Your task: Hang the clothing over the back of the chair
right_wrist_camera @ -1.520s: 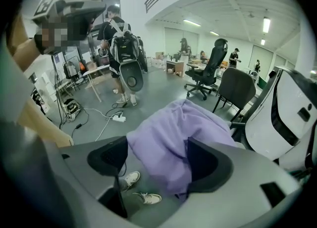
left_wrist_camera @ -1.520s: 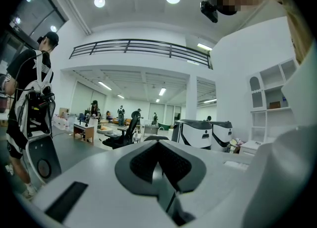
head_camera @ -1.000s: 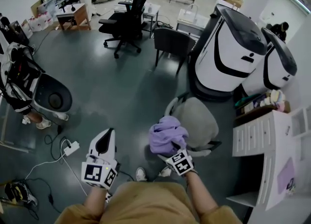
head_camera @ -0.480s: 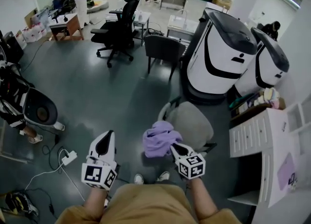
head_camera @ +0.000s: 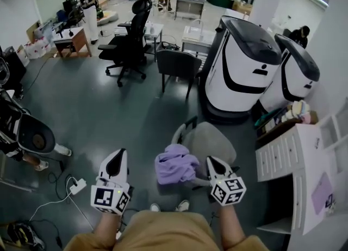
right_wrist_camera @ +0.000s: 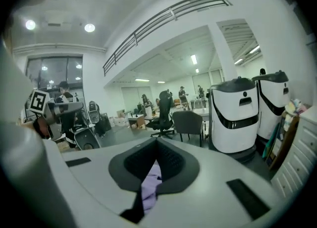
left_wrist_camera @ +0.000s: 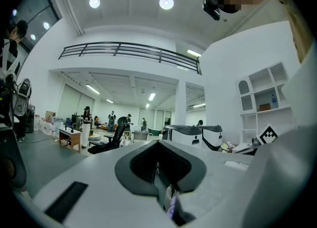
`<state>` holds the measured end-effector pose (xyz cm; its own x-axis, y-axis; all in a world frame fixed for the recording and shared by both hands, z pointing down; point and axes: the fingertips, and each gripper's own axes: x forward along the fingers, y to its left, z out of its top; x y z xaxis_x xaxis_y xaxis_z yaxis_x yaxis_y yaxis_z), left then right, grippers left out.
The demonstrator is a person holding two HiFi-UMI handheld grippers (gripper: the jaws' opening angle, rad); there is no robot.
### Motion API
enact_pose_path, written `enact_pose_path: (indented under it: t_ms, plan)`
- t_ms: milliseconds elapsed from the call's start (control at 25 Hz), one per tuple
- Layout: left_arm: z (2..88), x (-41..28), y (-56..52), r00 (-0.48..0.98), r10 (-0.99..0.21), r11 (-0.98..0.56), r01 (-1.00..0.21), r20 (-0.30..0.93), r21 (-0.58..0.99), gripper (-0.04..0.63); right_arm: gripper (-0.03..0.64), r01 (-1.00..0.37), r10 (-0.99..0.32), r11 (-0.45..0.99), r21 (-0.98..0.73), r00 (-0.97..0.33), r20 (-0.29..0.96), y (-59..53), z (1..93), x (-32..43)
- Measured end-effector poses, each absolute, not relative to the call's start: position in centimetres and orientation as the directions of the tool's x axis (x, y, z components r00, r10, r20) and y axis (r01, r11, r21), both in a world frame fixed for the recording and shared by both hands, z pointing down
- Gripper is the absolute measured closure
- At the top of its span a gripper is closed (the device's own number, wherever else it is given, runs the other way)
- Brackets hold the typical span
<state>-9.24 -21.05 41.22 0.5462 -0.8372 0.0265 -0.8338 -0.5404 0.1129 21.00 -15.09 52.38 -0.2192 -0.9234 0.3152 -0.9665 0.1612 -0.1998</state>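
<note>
Both arms are reaching out in front of the body, with the left forearm and right forearm running side by side, well apart. The left gripper is pointing forward, about level, and its jaws are sitting pressed together. The right gripper is tipping a bit downward and angling inward, and its jaws are pinching a fold of the lilac clothing.
</note>
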Motion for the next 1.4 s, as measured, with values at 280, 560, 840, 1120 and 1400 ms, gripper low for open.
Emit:
enact_pose_path:
  t_ms: [280,560,840,1120,1400]
  plan:
    - [39.3,-7.9,-21.8,0.523,-0.853,-0.521,-0.849,-0.008,0.092,0.592,0.614,-0.978,-0.972,0.143,-0.152,-0.167,0.163,-16.1,44.4,25.9]
    - [37.5,-7.2,-23.0,0.499,-0.866,-0.500,-0.863,-0.033,0.069,0.592,0.612,-0.985,-0.988,0.148,-0.094,-0.151,0.030,-15.9,38.5,28.6]
    - [36.8,-7.4,-23.6,0.467,-0.883,-0.469,-0.882,-0.043,0.054,0.592,0.614,-0.997,-0.994,0.063,0.042,-0.066,-0.089,-14.5,33.0,31.3]
    - [35.6,-8.3,-23.8,0.427,-0.902,-0.430,-0.902,-0.060,0.048,0.592,0.614,-0.997,-0.993,-0.016,0.077,0.007,-0.117,-12.9,31.4,33.6]
    - [35.8,-10.1,-23.5,0.374,-0.926,-0.377,-0.925,-0.057,0.046,0.592,0.614,-0.996,-0.995,-0.043,0.080,0.035,-0.097,-12.2,32.2,34.4]
